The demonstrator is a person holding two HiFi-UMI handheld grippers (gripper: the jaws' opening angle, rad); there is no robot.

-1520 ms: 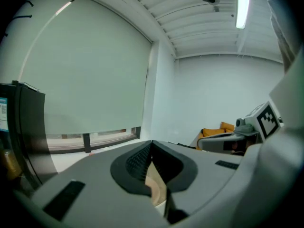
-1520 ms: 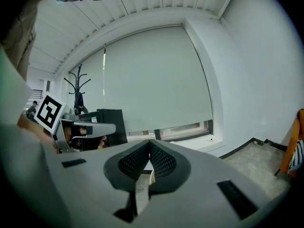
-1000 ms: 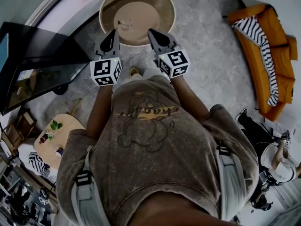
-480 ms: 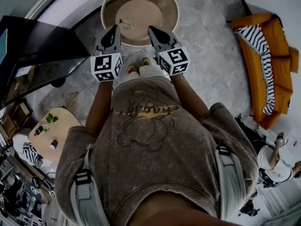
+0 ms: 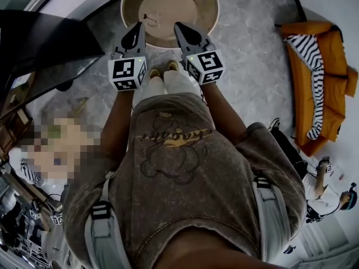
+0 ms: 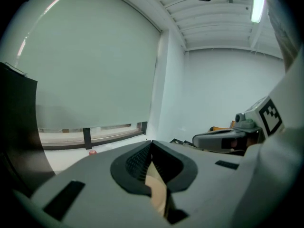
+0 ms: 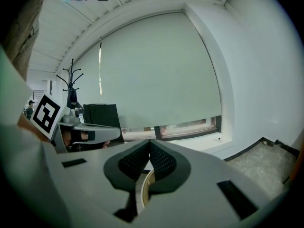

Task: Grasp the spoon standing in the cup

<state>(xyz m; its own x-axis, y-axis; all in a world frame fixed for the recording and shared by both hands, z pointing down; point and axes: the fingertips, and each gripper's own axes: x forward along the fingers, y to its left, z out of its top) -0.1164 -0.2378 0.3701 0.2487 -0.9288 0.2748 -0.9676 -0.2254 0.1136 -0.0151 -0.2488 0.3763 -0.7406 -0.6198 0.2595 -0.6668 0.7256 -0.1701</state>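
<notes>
A round tan table [image 5: 196, 15] stands at the top of the head view. On its left part lies a small thin object [image 5: 150, 18], too small to tell as a cup with a spoon. My left gripper [image 5: 137, 29] and right gripper [image 5: 180, 28] are held side by side, tips over the table's near rim, both shut and empty. In the left gripper view the jaws [image 6: 152, 144] meet with nothing between them. The right gripper view shows its jaws [image 7: 149, 144] pressed together too, with a sliver of the table rim [image 7: 142, 194] below them.
A black screen [image 5: 39, 43] stands at the left, close to the left gripper. An orange sofa with a striped cloth [image 5: 314, 77] is at the right. Another person [image 5: 325, 189] is at the lower right. A coat stand [image 7: 72, 87] rises by the window.
Both grippers have moved forward together towards the round table, and their tips now reach its near rim. The jaws stayed shut.
</notes>
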